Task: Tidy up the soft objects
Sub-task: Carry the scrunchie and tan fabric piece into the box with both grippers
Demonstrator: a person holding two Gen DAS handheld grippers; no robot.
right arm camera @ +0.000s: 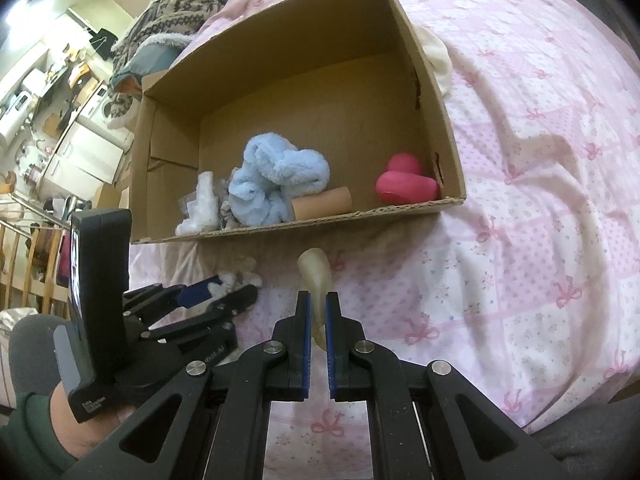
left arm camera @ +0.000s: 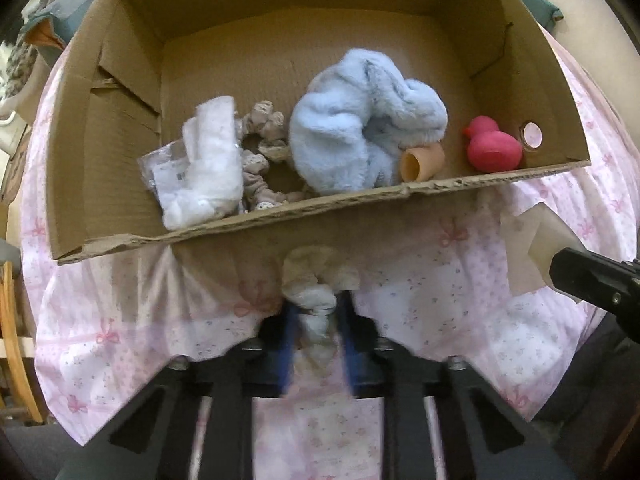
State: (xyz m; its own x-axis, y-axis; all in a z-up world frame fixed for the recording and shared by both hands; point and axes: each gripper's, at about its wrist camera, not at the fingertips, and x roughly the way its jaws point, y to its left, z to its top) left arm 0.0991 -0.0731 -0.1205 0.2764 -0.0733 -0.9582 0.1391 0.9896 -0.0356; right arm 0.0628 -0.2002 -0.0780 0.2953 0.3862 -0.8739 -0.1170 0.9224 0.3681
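A cardboard box [left arm camera: 280, 216] [right arm camera: 400, 208] lies on a pink bedspread. Inside are a fluffy blue plush [left arm camera: 360, 124] [right arm camera: 276, 176], a white fabric item in a bag [left arm camera: 204, 164] [right arm camera: 202, 204], a lacy scrunchie [left arm camera: 264, 152], a tan cup [left arm camera: 422, 162] [right arm camera: 322, 206], a pink rubber duck [left arm camera: 490, 146] [right arm camera: 404, 182] and a small round jar [left arm camera: 531, 136]. My left gripper [left arm camera: 316, 320] [right arm camera: 224, 286] is shut on a cream scrunchie [left arm camera: 316, 280] [right arm camera: 240, 276] just before the box. My right gripper [right arm camera: 319, 312] is shut on a pale translucent soft piece [right arm camera: 316, 276] [left arm camera: 532, 240].
The pink patterned bedspread [right arm camera: 540, 200] spreads to the right of the box. A grey knitted garment [right arm camera: 180, 4] lies behind the box. Wooden rails [right arm camera: 24, 264] and room furniture stand at the far left.
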